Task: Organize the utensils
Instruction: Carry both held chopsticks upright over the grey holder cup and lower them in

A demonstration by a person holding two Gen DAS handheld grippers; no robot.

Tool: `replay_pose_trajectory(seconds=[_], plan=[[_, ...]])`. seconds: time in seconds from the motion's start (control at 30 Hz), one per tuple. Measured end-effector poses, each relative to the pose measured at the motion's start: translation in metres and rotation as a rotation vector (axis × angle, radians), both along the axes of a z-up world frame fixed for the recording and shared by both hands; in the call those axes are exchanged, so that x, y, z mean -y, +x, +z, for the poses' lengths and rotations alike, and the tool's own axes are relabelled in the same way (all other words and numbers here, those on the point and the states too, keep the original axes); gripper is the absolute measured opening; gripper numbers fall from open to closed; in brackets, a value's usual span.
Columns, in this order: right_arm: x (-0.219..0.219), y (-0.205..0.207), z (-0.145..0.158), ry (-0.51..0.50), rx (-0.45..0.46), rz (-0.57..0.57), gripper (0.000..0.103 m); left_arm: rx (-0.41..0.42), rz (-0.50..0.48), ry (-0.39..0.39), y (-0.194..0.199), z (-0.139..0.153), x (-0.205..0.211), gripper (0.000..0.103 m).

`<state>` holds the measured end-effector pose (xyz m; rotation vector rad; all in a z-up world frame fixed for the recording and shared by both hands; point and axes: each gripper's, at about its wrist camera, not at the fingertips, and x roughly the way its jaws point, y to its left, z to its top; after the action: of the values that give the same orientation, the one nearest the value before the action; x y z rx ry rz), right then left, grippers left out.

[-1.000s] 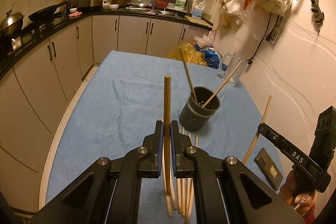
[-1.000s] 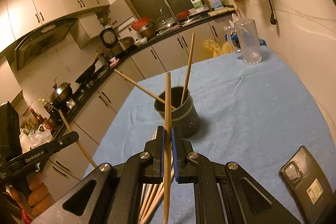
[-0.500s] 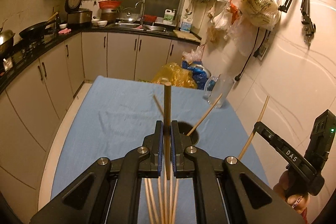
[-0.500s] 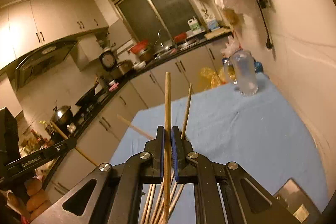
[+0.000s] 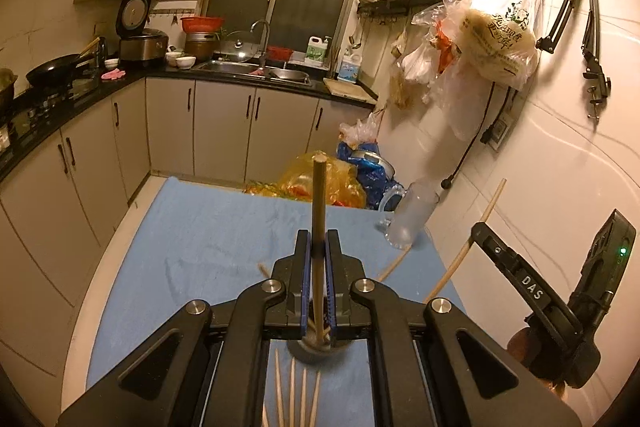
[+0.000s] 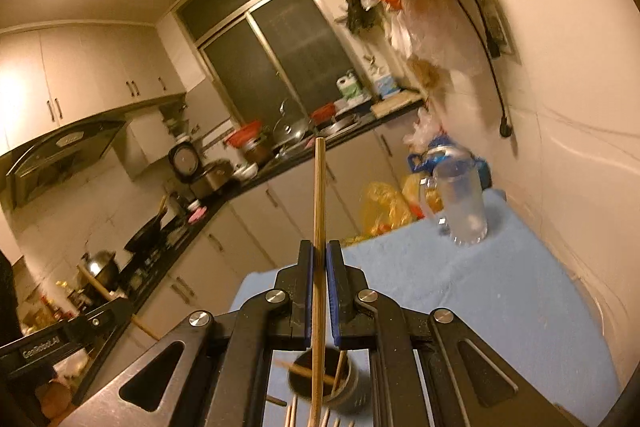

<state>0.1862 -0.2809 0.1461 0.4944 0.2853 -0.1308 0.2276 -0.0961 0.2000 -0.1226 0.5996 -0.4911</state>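
Note:
My left gripper (image 5: 318, 243) is shut on a dark wooden chopstick (image 5: 319, 195) that stands upright between its blue pads. Below its jaws sits the dark round holder (image 5: 318, 349), mostly hidden, with several loose chopsticks (image 5: 294, 395) lying on the blue cloth (image 5: 208, 239) in front of it. My right gripper (image 6: 319, 253) is shut on a pale chopstick (image 6: 319, 195), also upright. The holder (image 6: 320, 379) shows under it with two chopsticks inside. In the left wrist view the right gripper's body (image 5: 560, 303) is at the right, its chopstick (image 5: 472, 243) slanting up.
A clear plastic jug (image 6: 460, 203) stands at the table's far right corner near the wall. Yellow and blue bags (image 5: 340, 179) lie beyond the far edge. Bags hang from wall hooks (image 5: 492, 31). Kitchen counter and cabinets (image 5: 224, 115) run behind and left.
Both grippers have risen with their chopsticks, so the holder has slid from mid-view down under the jaws. Both views have tilted up toward the kitchen.

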Motion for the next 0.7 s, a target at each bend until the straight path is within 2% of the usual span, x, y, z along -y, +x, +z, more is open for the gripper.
replay_pose_trajectory(seconds=[0.27, 0.5, 0.7], plan=[[0.006, 0.032, -0.017, -0.014, -0.02, -0.028, 0.007, -0.054, -0.019, 0.014, 0.028, -0.03, 0.018, 0.006], [0.002, 0.051, -0.051, 0.002, -0.088, -0.005, 0.007, -0.102, -0.047, 0.051, 0.035, -0.066, 0.027, 0.006], [-0.004, 0.055, -0.065, -0.001, -0.118, 0.013, 0.007, -0.116, -0.051, 0.078, 0.036, -0.086, 0.028, 0.006]])
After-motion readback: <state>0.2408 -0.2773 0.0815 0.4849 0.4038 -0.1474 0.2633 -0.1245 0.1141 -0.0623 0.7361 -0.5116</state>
